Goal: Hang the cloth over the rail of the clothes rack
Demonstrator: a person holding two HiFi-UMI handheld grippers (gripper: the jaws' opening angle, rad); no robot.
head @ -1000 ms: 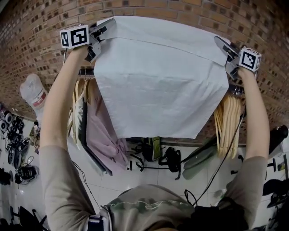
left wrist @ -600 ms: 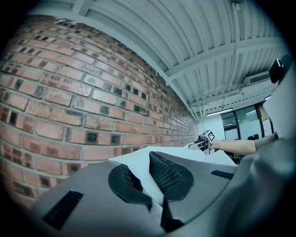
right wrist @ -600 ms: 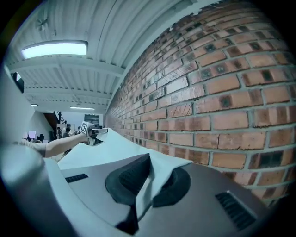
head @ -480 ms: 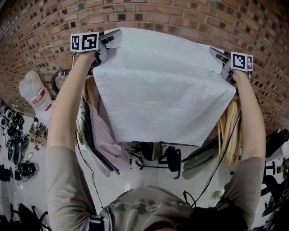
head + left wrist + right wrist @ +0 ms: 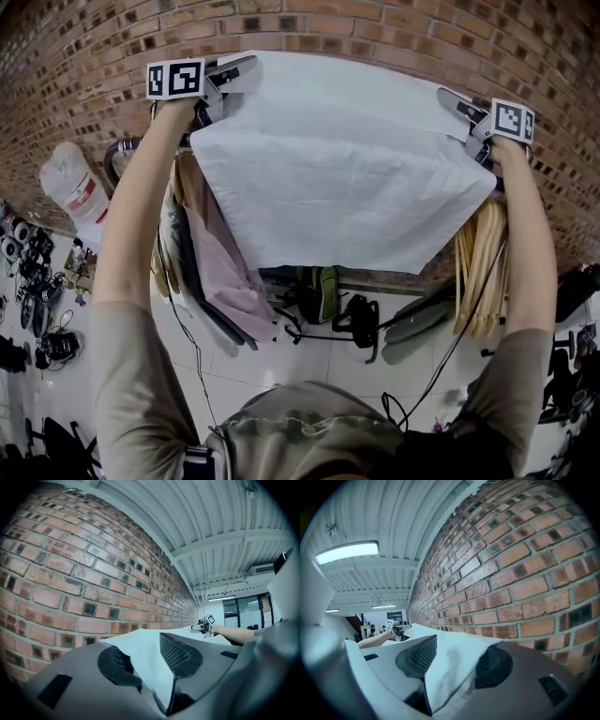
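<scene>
A large white cloth (image 5: pixel 337 178) is spread wide against the brick wall, above the clothes rack rail (image 5: pixel 120 150); its lower part hangs in front of the rack. My left gripper (image 5: pixel 234 75) is at its top left corner, my right gripper (image 5: pixel 459 103) at its top right corner. Both sets of jaws are opening. In the left gripper view the cloth (image 5: pixel 140 651) lies loosely between the parted pads of the left gripper (image 5: pixel 150 660). The right gripper view likewise shows the cloth (image 5: pixel 461 648) slack between the spread pads of the right gripper (image 5: pixel 454 663).
The brick wall (image 5: pixel 84 66) is right behind the cloth. Pink and dark garments (image 5: pixel 225 272) hang at the rack's left, wooden hangers (image 5: pixel 483 272) at its right. A water bottle (image 5: pixel 70 192), bags and cables lie on the floor below.
Both grippers carried the cloth's top edge further toward the wall. The hanging hem rose, so more of the garments and hangers under it shows.
</scene>
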